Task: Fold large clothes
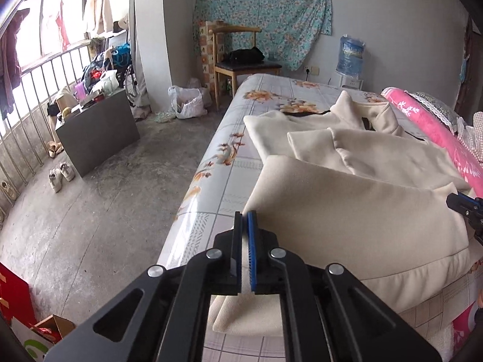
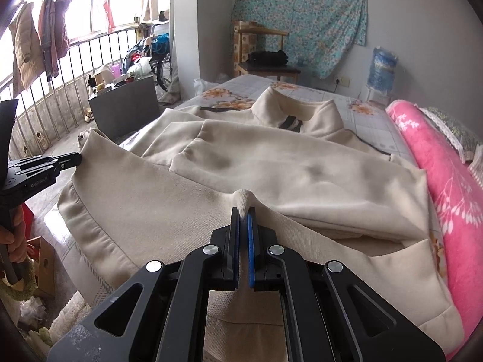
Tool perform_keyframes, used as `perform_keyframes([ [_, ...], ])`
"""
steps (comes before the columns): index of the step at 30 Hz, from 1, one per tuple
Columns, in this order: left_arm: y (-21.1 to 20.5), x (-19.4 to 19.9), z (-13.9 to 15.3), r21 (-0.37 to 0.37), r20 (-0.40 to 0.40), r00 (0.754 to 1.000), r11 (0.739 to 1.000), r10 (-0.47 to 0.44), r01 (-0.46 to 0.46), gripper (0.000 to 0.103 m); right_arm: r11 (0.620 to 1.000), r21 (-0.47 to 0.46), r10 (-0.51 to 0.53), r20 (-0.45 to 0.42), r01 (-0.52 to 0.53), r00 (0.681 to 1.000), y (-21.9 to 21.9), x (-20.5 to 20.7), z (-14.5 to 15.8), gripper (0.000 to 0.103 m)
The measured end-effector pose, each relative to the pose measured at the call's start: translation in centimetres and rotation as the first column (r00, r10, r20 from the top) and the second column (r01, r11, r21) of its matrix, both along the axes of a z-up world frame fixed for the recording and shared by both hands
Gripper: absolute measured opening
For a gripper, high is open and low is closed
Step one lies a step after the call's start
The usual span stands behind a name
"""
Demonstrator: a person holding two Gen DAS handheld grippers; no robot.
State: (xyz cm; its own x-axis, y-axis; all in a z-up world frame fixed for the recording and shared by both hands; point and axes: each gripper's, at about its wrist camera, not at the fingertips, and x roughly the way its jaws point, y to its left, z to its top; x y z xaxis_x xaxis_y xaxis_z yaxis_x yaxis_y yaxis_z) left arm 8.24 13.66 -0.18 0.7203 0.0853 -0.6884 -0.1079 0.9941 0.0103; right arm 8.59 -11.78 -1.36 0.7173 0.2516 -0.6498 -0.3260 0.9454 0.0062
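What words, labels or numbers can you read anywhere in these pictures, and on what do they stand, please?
"GenRobot.AI", as best it reads: small white print on the left gripper body, seen from the right wrist.
Water bottle label: too blurred to read.
Red box on the floor: nothing legible.

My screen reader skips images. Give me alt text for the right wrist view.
The right tongs are shut on a pinch of a cream jacket spread on a bed. The left tongs grip its corner at far left; a pink blanket lies right.
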Motion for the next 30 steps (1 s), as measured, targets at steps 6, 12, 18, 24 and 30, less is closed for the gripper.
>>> perform_keyframes([
  [6, -0.4, 0.6, -1.9, 0.032, -0.023, 1.000, 0.999, 0.005, -0.005, 0.003, 1.000, -0.029, 0.003, -0.060, -0.004, 0.998, 0.3, 1.7, -2.7, 0.003],
  [12, 0.2, 0.2, -1.4, 0.012, -0.020, 0.999, 0.999, 0.033, -0.033, 0.007, 0.999, -0.038, 0.005, -0.080, -0.009, 0.997, 0.5, 1.9, -3.2, 0.003],
  [18, -0.6, -2.0, 1.8, -0.110, 0.086, 0.996, 0.994, -0.015, 0.024, 0.007, 1.000, 0.008, 0.003, -0.106, -0.003, 0.994, -0.1, 2.1, -3.5, 0.004],
  [24, -8.9, -0.4, -0.5, -0.208, -0.020, 0.950, 0.931, -0.310, 0.300, 0.007, 0.998, 0.055, 0.000, -0.143, 0.008, 0.990, -0.7, 2.4, -3.3, 0.006],
  [30, -12.4, 1.1, -3.2, -0.110, -0.118, 0.940, 0.945, -0.319, 0.307, 0.007, 0.988, 0.151, -0.004, -0.199, 0.034, 0.980, -1.9, 2.9, -3.1, 0.017],
])
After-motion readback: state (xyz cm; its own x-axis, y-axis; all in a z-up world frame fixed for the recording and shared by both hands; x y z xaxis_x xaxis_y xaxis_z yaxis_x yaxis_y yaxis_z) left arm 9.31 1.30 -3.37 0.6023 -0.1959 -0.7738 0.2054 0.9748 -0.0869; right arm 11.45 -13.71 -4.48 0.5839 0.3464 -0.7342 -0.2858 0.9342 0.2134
